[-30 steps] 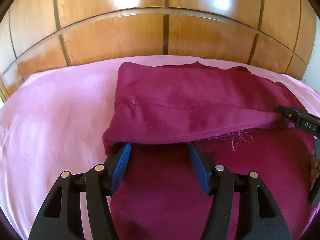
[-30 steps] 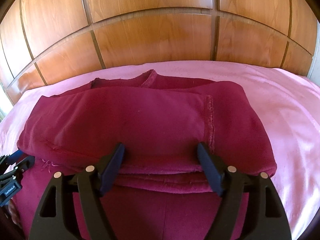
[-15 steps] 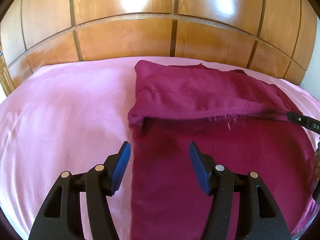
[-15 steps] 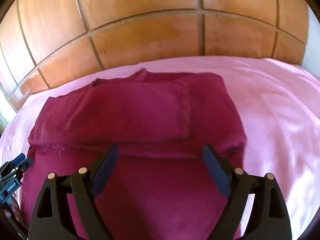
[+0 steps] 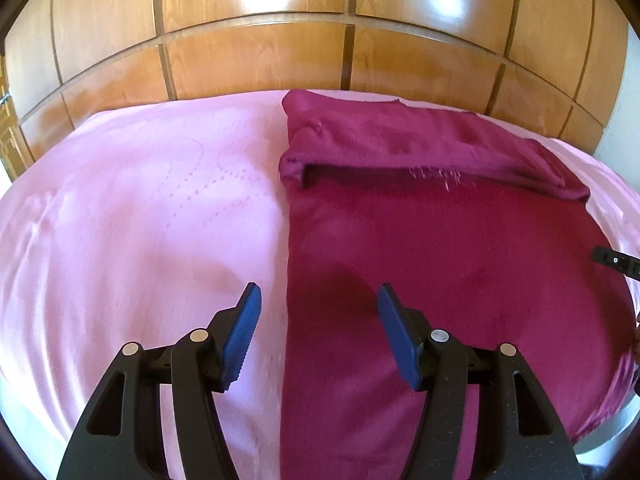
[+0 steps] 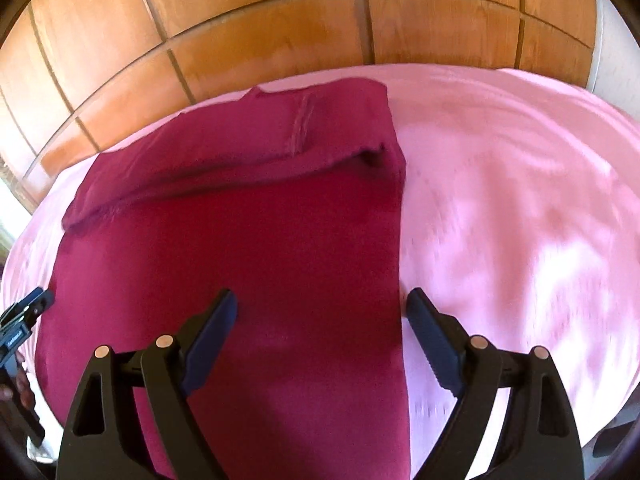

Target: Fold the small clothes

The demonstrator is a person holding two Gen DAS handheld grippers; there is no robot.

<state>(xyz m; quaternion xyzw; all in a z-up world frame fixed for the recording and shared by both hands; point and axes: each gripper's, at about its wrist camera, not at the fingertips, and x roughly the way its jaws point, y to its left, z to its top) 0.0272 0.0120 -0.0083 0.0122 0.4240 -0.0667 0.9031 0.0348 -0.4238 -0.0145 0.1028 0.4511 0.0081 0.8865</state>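
A maroon garment (image 5: pixel 440 240) lies flat on the pink bedsheet (image 5: pixel 140 220), its far end folded back over itself near the wooden headboard (image 5: pixel 260 60). Left tongs (image 5: pixel 318 320) and right tongs (image 6: pixel 322 322) both hang wide open above its near side edges, holding nothing.

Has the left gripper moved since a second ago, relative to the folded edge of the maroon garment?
Yes. The left gripper has backed away from the maroon garment's folded edge, now open over the near left hem.

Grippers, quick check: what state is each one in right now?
Left gripper: open, holding nothing, above the left edge of the maroon garment.
Right gripper: open, holding nothing, above its right edge.
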